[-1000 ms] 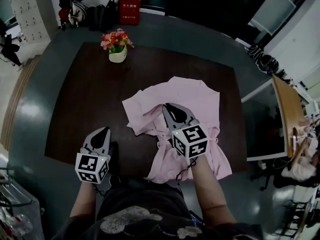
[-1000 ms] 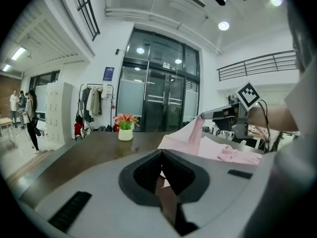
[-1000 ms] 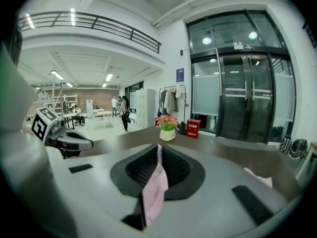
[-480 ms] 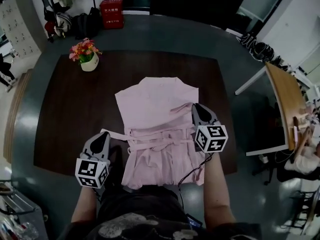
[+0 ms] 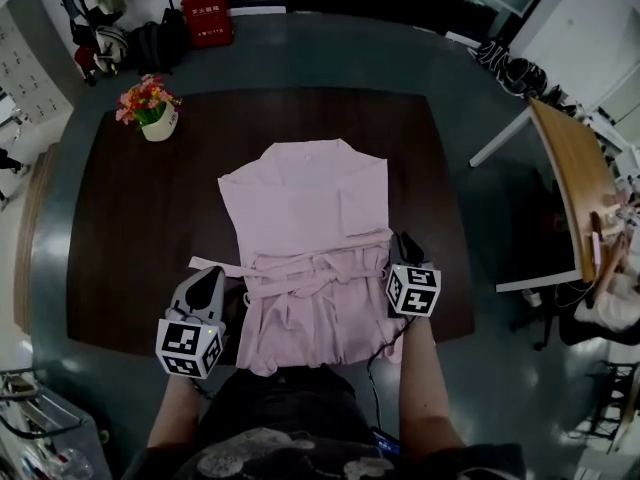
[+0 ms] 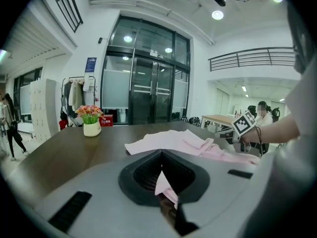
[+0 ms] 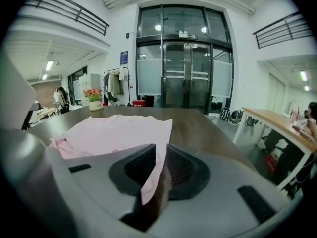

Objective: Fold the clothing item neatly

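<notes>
Dark table (image 5: pixel 120 228) fills the view, and the pink robe (image 5: pixel 300 208) lies flat across its middle, collar toward the far edge, hem at the near edge. Left gripper (image 5: pixel 210 276) is by the near edge at the robe's left side, jaws clamped tight on a fold. Right gripper (image 5: pixel 404 240), at its right side, has jaws just easing apart, cloth pinched between them. Flowers (image 5: pixel 148 108) stand near the far left corner
</notes>
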Available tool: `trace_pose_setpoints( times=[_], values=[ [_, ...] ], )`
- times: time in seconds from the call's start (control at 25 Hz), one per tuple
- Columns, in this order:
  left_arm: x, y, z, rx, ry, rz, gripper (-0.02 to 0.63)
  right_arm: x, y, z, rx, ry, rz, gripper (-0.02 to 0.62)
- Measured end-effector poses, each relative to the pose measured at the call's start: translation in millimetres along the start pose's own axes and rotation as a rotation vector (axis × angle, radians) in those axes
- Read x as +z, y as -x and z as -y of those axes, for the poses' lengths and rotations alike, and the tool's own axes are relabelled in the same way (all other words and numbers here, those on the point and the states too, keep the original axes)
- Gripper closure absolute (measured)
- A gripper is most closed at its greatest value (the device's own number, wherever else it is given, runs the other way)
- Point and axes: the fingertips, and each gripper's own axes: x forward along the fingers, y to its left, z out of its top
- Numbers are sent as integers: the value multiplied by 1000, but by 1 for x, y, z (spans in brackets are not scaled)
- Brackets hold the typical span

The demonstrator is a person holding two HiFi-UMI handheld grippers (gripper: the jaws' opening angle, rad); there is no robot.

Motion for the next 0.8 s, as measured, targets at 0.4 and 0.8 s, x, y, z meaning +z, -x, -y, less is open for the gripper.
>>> trace_pose_setpoints(
  times=[0.4,0.8],
  values=[
    [-17,-25,-5,-126,11,-15,595,14,-18,-116,131,322,-75,456],
    [-9,-48,-1,23,63,-23,595,2,-68,-86,194,424,-207,601]
  ],
)
